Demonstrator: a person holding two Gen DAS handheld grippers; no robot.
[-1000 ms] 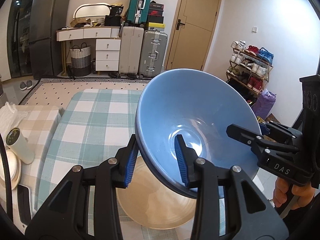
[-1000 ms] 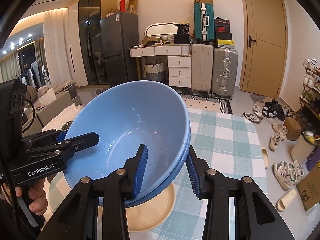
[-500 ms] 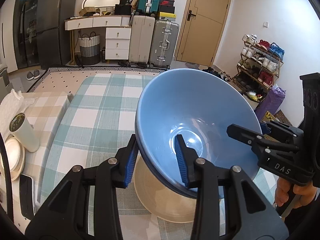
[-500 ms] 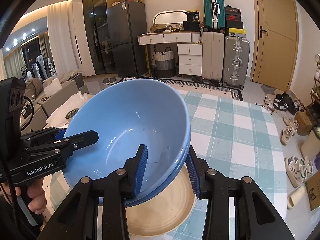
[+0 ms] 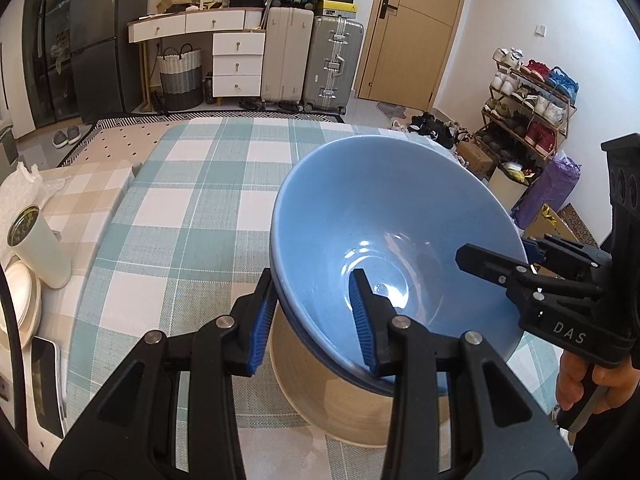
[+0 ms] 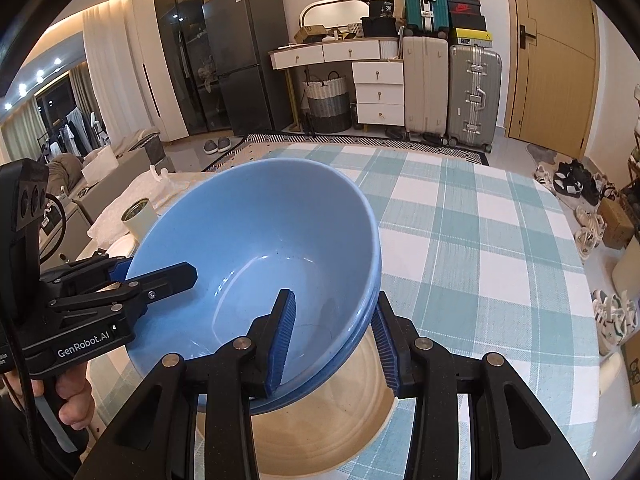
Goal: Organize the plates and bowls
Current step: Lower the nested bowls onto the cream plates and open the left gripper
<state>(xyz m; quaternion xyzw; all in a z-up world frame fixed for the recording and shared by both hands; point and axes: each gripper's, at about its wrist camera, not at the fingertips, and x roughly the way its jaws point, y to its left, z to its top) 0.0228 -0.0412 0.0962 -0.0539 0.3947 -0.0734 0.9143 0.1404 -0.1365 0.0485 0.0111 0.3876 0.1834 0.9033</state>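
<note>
A big blue bowl (image 5: 384,216) (image 6: 256,232), seemingly two nested, is held above a beige bowl (image 5: 320,396) (image 6: 320,420) on the checked tablecloth. My left gripper (image 5: 312,320) is shut on the blue bowl's near-left rim, one finger inside and one outside. My right gripper (image 6: 332,336) is shut on the opposite rim the same way. Each gripper shows in the other's view: the right one in the left wrist view (image 5: 532,264), the left one in the right wrist view (image 6: 132,280). The beige bowl is mostly hidden under the blue one.
A white cylindrical can (image 5: 36,248) (image 6: 140,216) and stacked white plates (image 5: 20,308) stand on the beige-checked side at the left. A phone or tablet (image 5: 44,384) lies near the left edge. The teal-checked tablecloth (image 5: 200,200) stretches ahead; shoes and a rack lie beyond the right edge.
Both grippers have lowered the blue bowl toward the beige bowl, and the views have tilted down toward the table. The grips are unchanged.
</note>
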